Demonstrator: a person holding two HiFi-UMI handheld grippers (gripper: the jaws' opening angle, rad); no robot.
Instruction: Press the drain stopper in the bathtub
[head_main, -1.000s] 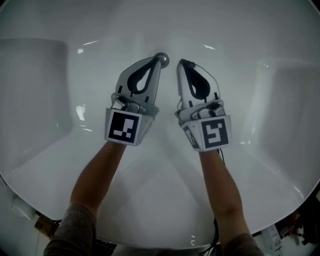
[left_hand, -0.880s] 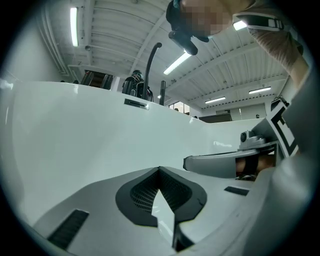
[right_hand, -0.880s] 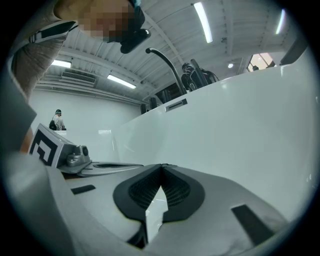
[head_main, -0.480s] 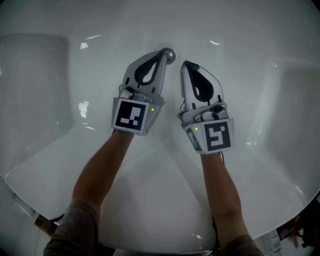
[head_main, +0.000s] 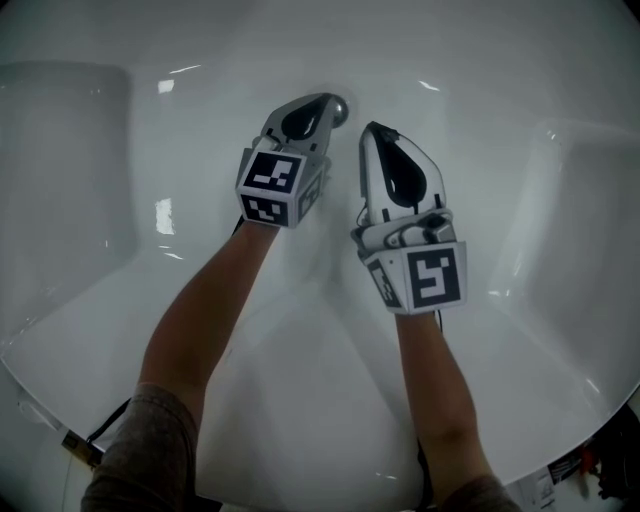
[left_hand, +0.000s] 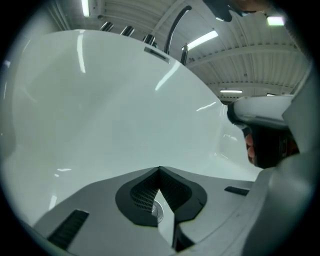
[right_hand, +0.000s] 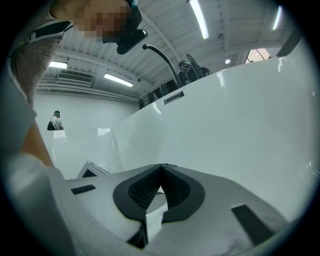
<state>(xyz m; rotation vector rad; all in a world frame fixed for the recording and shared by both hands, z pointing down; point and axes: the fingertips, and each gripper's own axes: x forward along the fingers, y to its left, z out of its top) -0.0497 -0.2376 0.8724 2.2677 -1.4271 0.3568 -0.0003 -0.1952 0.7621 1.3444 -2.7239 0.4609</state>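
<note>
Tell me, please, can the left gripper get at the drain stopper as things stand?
Probably yes: the left gripper, jaws shut, has its tips right at the drain stopper, with nothing between them; the right gripper sits off to the side.

1. The round metal drain stopper (head_main: 343, 108) sits on the floor of the white bathtub (head_main: 120, 200), at the upper centre of the head view.
2. The left gripper (head_main: 328, 102) lies over the stopper's left edge.
3. The right gripper (head_main: 373, 129) lies just right of the left one, slightly lower in the frame and apart from the stopper.
4. In the left gripper view, a curved metal faucet (left_hand: 172, 30) stands behind the tub's far rim, at top centre.
</note>
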